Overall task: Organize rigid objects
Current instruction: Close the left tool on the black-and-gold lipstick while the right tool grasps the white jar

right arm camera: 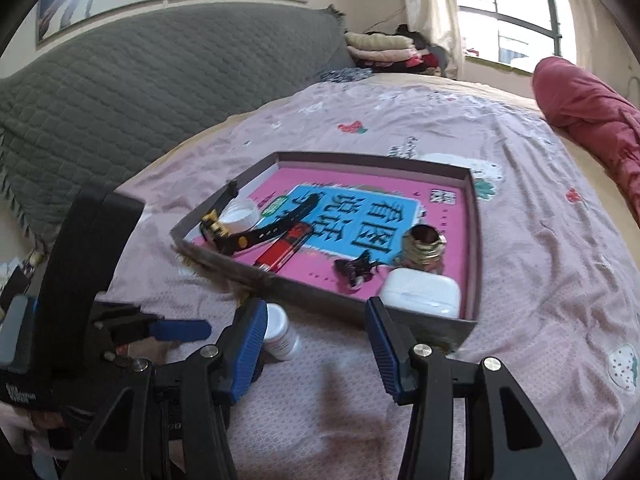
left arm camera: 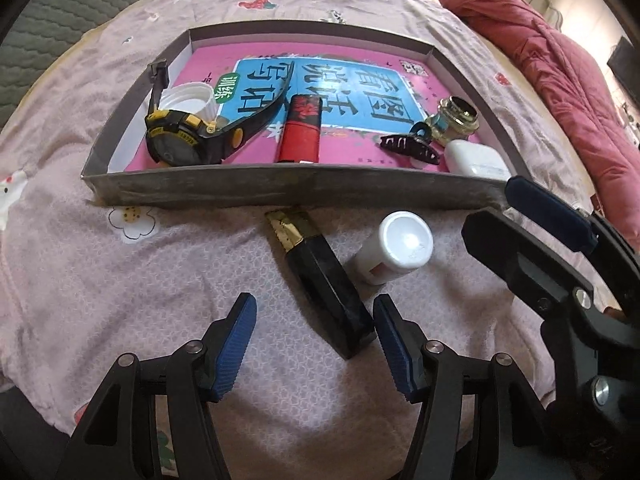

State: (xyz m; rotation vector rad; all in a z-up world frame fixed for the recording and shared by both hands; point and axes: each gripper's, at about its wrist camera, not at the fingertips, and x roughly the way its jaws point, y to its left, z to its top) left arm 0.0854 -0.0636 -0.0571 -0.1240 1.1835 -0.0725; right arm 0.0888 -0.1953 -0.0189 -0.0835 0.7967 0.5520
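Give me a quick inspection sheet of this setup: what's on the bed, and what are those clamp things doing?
Surface: pink patterned bedsheet.
Job's things: shallow box holding a pink book, watch, white cap, red tube, black hair clip, glass bottle and white earbud case. On the sheet outside the box: black-and-gold tube and white bottle.
Clutter: nothing seen.
Grippers: left gripper open, black-and-gold tube's end between its fingers; right gripper open, holding nothing.
Cables: nothing seen.
Surroundings: grey quilted sofa, red quilt, window, folded clothes.
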